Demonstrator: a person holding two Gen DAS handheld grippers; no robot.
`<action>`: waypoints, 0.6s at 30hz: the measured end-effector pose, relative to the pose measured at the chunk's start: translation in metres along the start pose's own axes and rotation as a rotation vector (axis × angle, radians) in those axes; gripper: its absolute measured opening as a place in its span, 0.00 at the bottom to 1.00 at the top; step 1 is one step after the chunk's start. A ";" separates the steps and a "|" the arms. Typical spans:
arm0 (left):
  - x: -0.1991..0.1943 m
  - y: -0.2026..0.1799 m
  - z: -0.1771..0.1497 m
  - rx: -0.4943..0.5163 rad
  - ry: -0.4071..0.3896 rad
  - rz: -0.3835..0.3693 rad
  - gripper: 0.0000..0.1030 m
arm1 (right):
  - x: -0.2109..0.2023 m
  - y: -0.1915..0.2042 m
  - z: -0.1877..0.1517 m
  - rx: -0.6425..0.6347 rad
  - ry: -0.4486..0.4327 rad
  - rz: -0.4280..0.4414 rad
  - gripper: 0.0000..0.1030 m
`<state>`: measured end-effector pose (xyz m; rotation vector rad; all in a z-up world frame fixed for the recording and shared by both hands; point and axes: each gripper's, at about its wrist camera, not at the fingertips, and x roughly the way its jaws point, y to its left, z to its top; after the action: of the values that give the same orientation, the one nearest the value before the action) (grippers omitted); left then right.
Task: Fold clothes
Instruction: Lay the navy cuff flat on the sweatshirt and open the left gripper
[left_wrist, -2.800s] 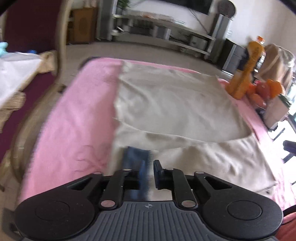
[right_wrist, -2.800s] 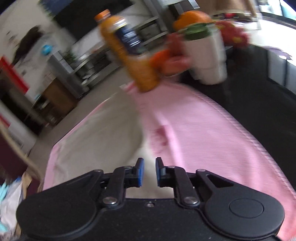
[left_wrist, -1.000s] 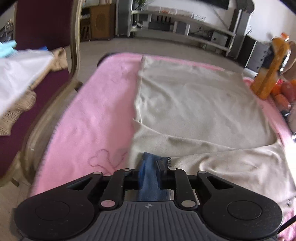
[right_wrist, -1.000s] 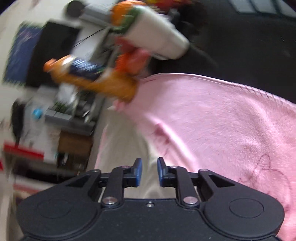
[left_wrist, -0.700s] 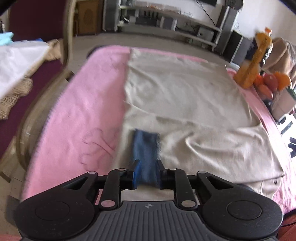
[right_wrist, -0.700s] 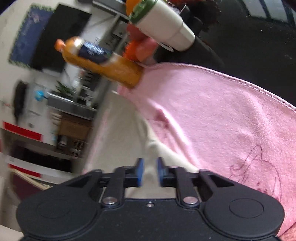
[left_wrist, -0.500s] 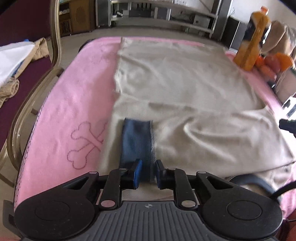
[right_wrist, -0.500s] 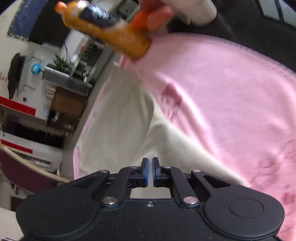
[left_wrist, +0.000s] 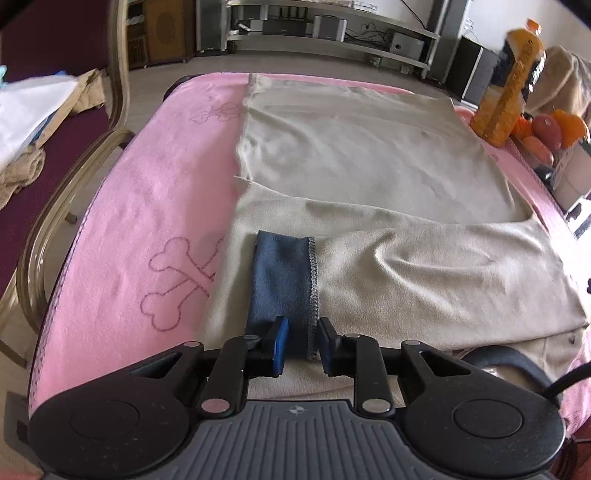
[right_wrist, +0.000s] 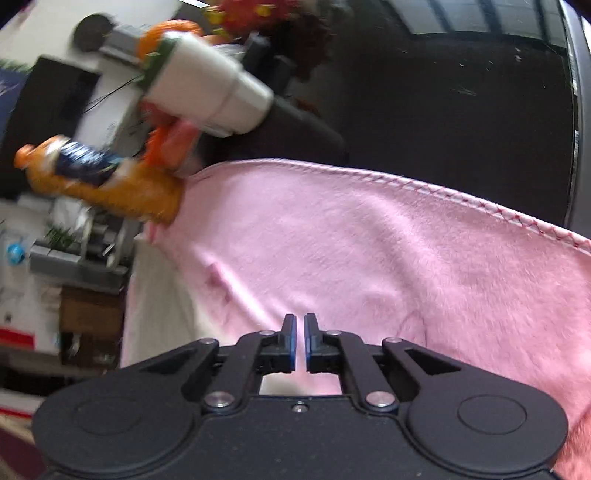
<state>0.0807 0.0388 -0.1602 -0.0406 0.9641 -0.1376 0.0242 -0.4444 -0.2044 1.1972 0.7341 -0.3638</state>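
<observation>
A beige garment (left_wrist: 369, 177) lies spread flat on the pink blanket (left_wrist: 155, 192), its near part folded over; a blue cuff (left_wrist: 282, 280) rests at its near edge.

orange bottle (right_wrist: 99, 184): motion-blurred | white cup (right_wrist: 207, 99): blurred | beige garment (left_wrist: 369, 221): near edge hidden

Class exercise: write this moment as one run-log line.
left gripper: jaws opening, blue cuff between them | right gripper: shut, over pink blanket | beige garment: partly folded
</observation>
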 end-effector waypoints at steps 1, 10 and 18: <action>-0.006 0.001 -0.002 -0.005 -0.008 0.006 0.23 | -0.005 0.000 -0.003 -0.015 0.006 0.018 0.06; -0.027 -0.008 -0.028 0.010 0.023 -0.096 0.23 | -0.003 0.025 -0.059 -0.242 0.244 0.122 0.13; -0.014 -0.042 -0.049 0.202 0.082 -0.061 0.27 | 0.026 0.056 -0.114 -0.572 0.417 0.018 0.09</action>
<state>0.0280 0.0002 -0.1725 0.1221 1.0268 -0.2938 0.0411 -0.3164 -0.2031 0.7338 1.0973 0.1212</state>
